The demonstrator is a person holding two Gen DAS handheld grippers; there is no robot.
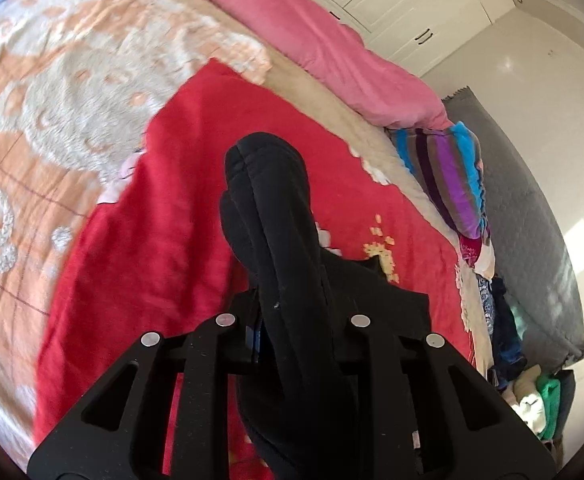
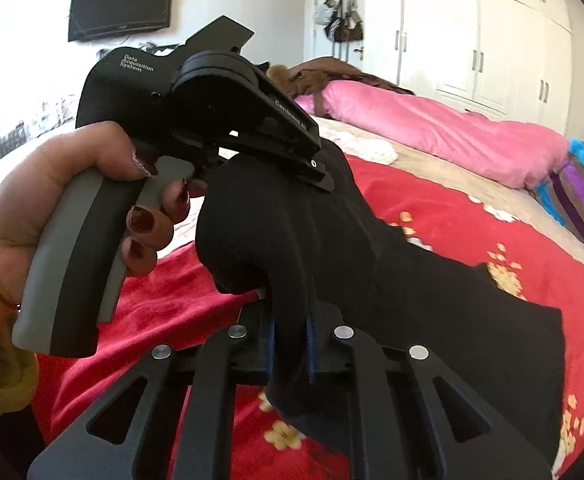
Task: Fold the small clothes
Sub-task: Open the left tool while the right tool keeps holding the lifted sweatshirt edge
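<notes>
A black garment (image 1: 276, 240) hangs bunched between both grippers above a red flowered blanket (image 1: 172, 240) on the bed. My left gripper (image 1: 292, 320) is shut on the garment's upper edge; its body shows in the right wrist view (image 2: 228, 120), held by a hand with dark red nails. My right gripper (image 2: 290, 344) is shut on a fold of the same black garment (image 2: 372, 264), with blue pads either side of the cloth. The garment's lower part drapes down onto the red blanket (image 2: 452, 220).
A pink duvet (image 1: 332, 52) lies along the far side of the bed, with a striped cushion (image 1: 452, 176) and a pile of clothes (image 1: 508, 352) at the bed's edge. White wardrobes (image 2: 484, 40) and a wall TV (image 2: 120, 4) stand behind.
</notes>
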